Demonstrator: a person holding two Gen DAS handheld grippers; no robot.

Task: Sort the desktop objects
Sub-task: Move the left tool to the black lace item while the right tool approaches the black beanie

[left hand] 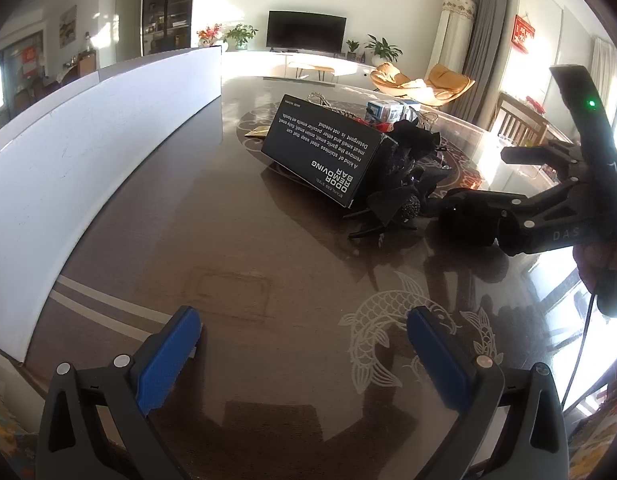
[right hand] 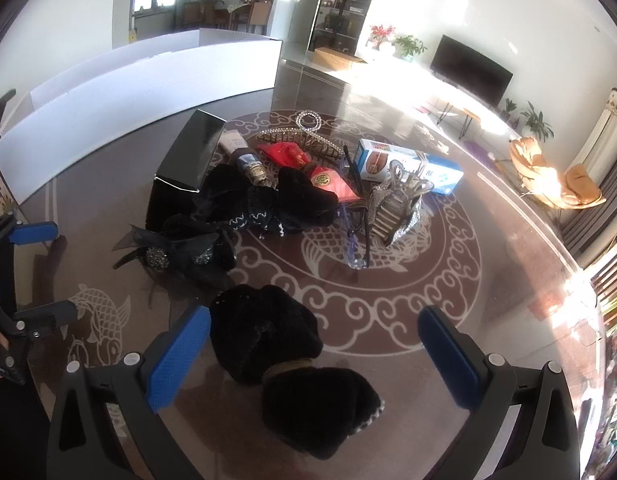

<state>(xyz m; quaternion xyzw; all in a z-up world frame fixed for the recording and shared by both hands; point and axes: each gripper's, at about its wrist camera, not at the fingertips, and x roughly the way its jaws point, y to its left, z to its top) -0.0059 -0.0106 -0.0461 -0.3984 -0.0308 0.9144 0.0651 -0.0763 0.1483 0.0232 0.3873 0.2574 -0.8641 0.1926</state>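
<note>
- Right gripper: jaws spread wide, empty; black furry bow lies between them, long axis 11-to-5 o'clock.
- Left gripper: open, over bare desk; farther from the bow.

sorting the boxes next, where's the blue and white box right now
In the right wrist view, the blue and white box lies on the far right of the pile, just behind the silver rhinestone hair claw and right of the red packet.

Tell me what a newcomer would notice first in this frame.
Probably the black fuzzy hair bow lying between the open jaws of the right gripper, close to the camera. Behind it, a jumbled pile of accessories surrounds a black box at the table's patterned centre. The left gripper is open over bare tabletop.
</note>
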